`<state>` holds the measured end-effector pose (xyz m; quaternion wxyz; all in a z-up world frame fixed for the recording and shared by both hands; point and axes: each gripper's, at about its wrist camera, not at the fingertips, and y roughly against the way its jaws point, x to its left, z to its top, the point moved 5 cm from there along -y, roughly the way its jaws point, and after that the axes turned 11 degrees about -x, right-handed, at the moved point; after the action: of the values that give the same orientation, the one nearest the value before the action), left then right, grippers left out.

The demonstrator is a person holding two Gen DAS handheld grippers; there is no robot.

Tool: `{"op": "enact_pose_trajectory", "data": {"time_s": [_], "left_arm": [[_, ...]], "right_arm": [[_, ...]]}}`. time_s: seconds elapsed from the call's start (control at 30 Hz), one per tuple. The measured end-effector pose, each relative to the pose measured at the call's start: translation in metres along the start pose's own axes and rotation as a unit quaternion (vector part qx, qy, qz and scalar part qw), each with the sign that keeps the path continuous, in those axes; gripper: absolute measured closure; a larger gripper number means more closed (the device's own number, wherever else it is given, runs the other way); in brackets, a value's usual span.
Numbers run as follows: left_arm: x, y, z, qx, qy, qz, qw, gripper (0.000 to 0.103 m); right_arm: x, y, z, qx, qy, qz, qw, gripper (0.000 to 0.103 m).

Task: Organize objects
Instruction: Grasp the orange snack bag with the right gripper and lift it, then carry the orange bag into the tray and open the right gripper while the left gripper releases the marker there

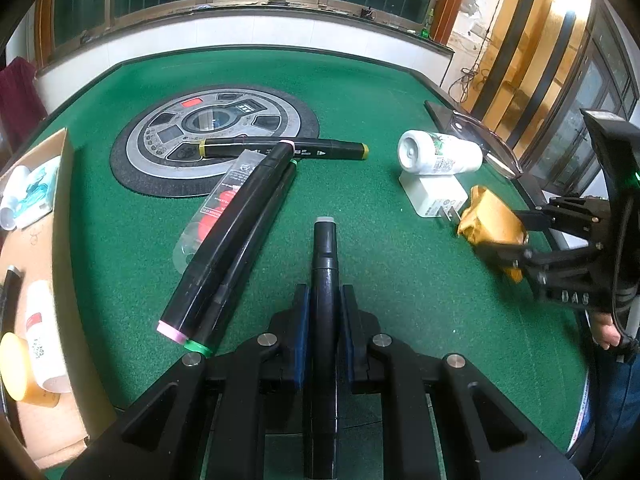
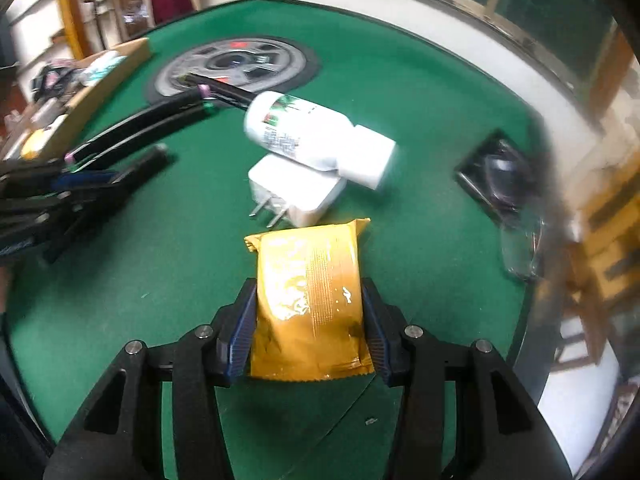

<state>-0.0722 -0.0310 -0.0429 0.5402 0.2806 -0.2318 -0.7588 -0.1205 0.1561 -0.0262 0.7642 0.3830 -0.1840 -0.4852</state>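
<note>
Nearest, at the near edge of the green tabletop (image 1: 400, 264): left claw (image 1: 325, 300) closed narrow on a black marker (image 1: 326, 264), barrel pinched between the pads, grey cap end projecting forward above the felt. Judged light, stiff and smooth-sided, hence liable to slip or swivel; best gripped mid-barrel, as here.

Toward the right edge: right claw (image 2: 310, 320) part-way open yet clamped on a gold foil packet (image 2: 310, 284), pads pressed on its two long sides, far end free. Judged light, soft and crinkly, its contents possibly crushable; best held across the width with mild pressure.

Just beyond the packet: white plug adapter (image 2: 304, 196), prongs pointed toward the packet, with a white bottle (image 2: 296, 132) lying across its far end. Both judged rigid; bottle apt to roll.

Mid-tabletop: two black markers (image 1: 232, 240) side by side, resting on a clear blister pack (image 1: 216, 216); a third marker (image 1: 284, 149) crosswise beyond them.

At the left edge: cardboard box (image 1: 60, 208) with items already inside.

Farthest: round grey centre panel (image 1: 216, 128).
</note>
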Motion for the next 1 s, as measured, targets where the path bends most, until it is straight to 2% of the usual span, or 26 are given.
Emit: {"op": "enact_pose_trajectory", "data": {"time_s": [0.07,0.23,0.3,0.4,0.53,0.63,0.8,1.0], "left_arm": [[-0.001,0.001,0.0,0.0,-0.002,0.001,1.0,0.091],[-0.003,0.011,0.004,-0.028,-0.006,0.001,0.9996,0.091],[-0.005,0.014,0.007,-0.038,-0.01,0.005,0.9992,0.091],[-0.001,0.02,0.012,-0.053,0.007,-0.001,0.9986,0.091],[0.009,0.033,0.021,-0.085,0.036,-0.009,0.9957,0.091],[0.013,0.038,0.024,-0.1,0.044,-0.008,0.994,0.091],[0.016,0.035,0.026,-0.099,0.047,-0.006,0.994,0.091],[0.017,0.034,0.025,-0.096,0.044,-0.001,0.9944,0.091]], "right_arm": [[-0.007,0.0,0.001,0.005,-0.025,-0.005,1.0,0.061],[-0.013,0.017,0.006,-0.011,-0.057,-0.01,0.998,0.061],[-0.014,0.032,0.012,-0.034,-0.077,-0.005,0.996,0.061],[-0.006,0.053,0.03,-0.08,-0.119,0.027,0.989,0.061],[0.023,0.07,0.05,-0.136,-0.16,0.047,0.977,0.061],[0.046,0.064,0.055,-0.139,-0.188,0.064,0.97,0.061],[0.068,0.052,0.054,-0.137,-0.158,0.047,0.977,0.061],[0.069,0.048,0.049,-0.131,-0.157,0.066,0.977,0.061]]}}
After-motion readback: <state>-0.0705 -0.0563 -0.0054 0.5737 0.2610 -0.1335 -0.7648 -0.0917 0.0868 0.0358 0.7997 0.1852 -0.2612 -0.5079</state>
